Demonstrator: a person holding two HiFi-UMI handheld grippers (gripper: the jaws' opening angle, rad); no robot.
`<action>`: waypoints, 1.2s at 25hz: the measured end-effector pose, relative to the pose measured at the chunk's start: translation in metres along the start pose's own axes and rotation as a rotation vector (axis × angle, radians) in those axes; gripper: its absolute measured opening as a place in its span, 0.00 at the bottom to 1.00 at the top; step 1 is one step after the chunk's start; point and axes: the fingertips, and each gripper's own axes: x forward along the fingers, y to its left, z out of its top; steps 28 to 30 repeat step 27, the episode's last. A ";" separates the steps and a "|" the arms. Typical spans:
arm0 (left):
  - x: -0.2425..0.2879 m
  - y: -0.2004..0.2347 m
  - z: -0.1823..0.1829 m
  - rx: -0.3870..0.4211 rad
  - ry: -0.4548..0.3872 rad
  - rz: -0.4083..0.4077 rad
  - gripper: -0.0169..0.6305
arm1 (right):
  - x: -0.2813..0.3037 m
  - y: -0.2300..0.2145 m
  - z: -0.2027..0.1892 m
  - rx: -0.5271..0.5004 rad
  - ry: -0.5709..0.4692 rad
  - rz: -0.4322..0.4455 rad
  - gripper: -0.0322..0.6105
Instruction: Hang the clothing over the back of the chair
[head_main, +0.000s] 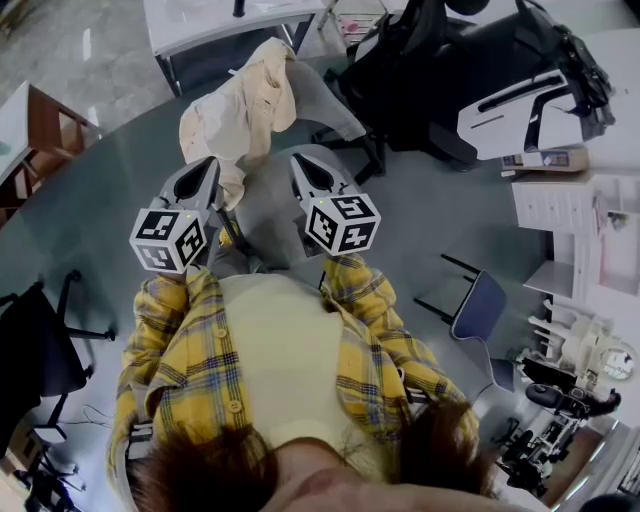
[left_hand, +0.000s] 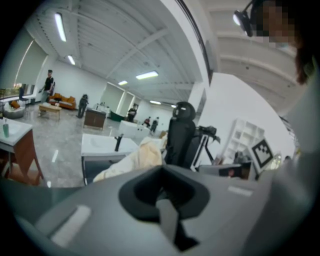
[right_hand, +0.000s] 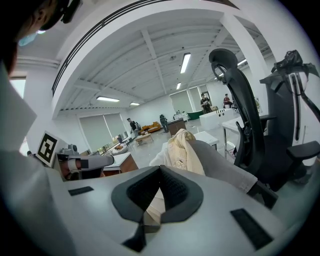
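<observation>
Grey office floor (head_main: 110, 150) is spreading around us, with a white bench (head_main: 215, 22) and a black office chair (head_main: 430, 80) standing beyond. We are looking down on a grey chair (head_main: 315, 100) whose back is carrying the cream clothing (head_main: 240, 110), draped over its top and hanging down one side. We are holding the left tool (head_main: 207, 163) near the garment's lower edge and the right tool (head_main: 300, 160) over the chair, both pinched fully together and gripping nothing.
</observation>
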 end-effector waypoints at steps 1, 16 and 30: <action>0.000 0.000 -0.001 -0.006 0.001 0.003 0.04 | -0.001 0.001 -0.001 0.001 0.003 0.001 0.07; -0.005 0.007 -0.008 -0.036 0.010 0.039 0.04 | 0.003 0.006 -0.005 0.049 0.011 0.026 0.07; -0.005 0.015 -0.016 -0.051 0.033 0.028 0.04 | 0.006 0.009 0.000 0.053 0.010 0.036 0.07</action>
